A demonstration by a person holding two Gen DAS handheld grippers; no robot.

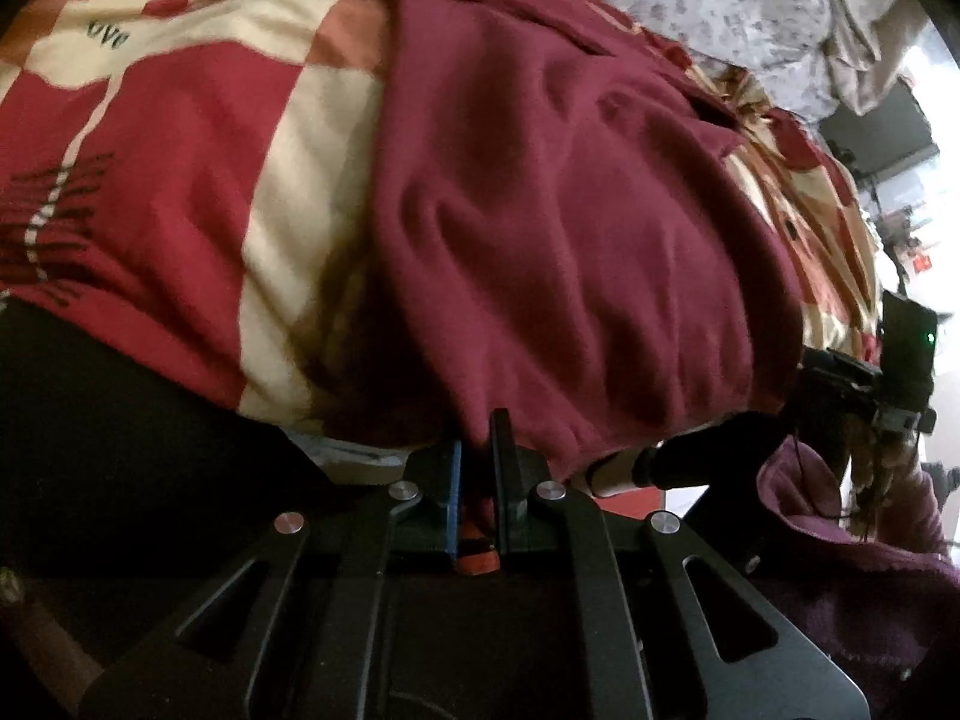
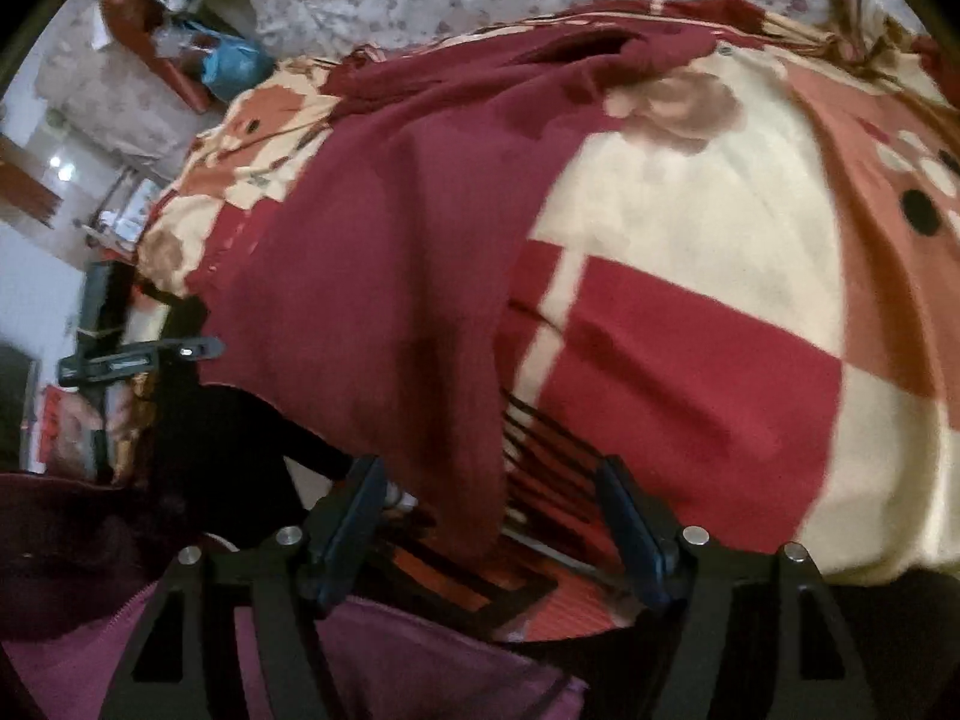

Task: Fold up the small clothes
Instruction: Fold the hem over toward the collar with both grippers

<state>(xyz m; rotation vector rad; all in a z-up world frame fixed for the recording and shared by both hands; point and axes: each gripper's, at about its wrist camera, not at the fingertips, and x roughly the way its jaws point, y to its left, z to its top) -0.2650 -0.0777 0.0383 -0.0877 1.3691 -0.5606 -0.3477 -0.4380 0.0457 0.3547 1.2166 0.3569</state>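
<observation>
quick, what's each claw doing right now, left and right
Left claw: closed, pinching the near edge of the maroon garment.
Right claw: open, holding nothing; the garment's corner hangs between its fingers, apparently untouched.

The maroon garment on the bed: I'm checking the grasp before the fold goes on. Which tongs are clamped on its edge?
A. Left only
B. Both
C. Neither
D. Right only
A: the left tongs are shut on the near hem of the maroon garment, while the right tongs stand open, the hem hanging between them unpinched.
</observation>
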